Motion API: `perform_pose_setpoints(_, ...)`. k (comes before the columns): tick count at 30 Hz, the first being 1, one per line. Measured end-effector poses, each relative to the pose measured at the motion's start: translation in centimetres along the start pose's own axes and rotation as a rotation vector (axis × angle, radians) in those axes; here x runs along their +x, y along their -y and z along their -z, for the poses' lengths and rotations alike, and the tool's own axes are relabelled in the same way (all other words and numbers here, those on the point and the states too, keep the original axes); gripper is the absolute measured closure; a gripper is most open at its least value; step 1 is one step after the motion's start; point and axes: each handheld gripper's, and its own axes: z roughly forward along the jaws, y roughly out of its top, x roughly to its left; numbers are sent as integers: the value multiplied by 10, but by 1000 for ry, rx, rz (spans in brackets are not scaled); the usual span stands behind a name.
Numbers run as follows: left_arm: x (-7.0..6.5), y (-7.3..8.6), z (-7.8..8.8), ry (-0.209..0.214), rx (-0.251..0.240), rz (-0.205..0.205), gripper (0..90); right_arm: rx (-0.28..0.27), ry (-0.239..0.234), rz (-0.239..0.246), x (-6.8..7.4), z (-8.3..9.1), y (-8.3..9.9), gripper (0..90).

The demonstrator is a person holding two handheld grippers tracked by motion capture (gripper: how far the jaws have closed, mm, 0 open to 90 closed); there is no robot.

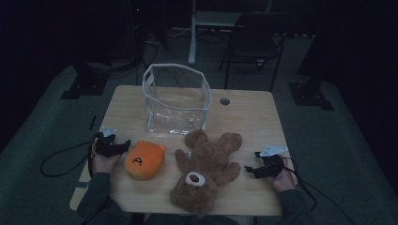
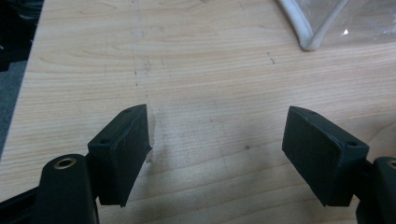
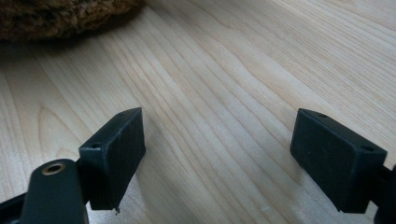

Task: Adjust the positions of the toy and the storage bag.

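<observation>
A brown teddy bear [image 1: 205,167] lies on its back in the middle of the wooden table [image 1: 248,117], head toward the front edge. An orange plush toy [image 1: 143,160] sits to its left. Behind them stands a clear plastic bag [image 1: 176,99] with a white rim, open at the top. My left gripper [image 1: 126,144] rests low at the table's left side, just left of the orange plush, jaws open over bare wood [image 2: 217,140]. My right gripper [image 1: 248,169] rests at the right side beside the bear's arm, jaws open and empty [image 3: 217,149]; brown fur [image 3: 60,16] shows at the upper left.
A corner of the bag's white rim [image 2: 310,32] shows at the top right of the left gripper view. A round cable hole [image 1: 225,101] sits in the table behind the bag. A dark chair [image 1: 256,42] and a white post [image 1: 192,33] stand beyond the table.
</observation>
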Motion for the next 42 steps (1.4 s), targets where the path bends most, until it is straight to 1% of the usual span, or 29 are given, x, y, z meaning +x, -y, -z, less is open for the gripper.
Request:
perform_pose_setpoints(3,-1,-1,2,1,-11,-5,232,1,1,0,0,0,0,172)
perform_pose_setpoints(6,-2,-2,5,14,-21,-6,237,0,2,0,0,0,0,172)
perform_pose_setpoints(11,-7,-5,9,23,-22,-28,237,1,3,0,0,0,0,172)
perform_pose_setpoints(22,-14,-14,30,45,-71,-37,235,1,2,0,0,0,0,172)
perform_pose_setpoints(27,-22,-21,37,47,-89,-66,235,1,3,0,0,0,0,172)
perform_pose_setpoints(29,-26,-25,41,49,-100,-85,235,1,3,0,0,0,0,172)
perform_pose_setpoints(32,-34,-31,47,68,-119,-105,235,1,3,-1,0,0,0,172)
perform_pose_setpoints(35,-40,-36,51,94,-131,-116,236,1,4,-1,0,0,0,172)
perform_pose_setpoints(38,-45,-40,54,108,-132,-133,236,1,4,-2,0,0,0,172)
perform_pose_setpoints(42,-53,-49,57,135,-149,-149,236,0,5,-3,0,0,0,172)
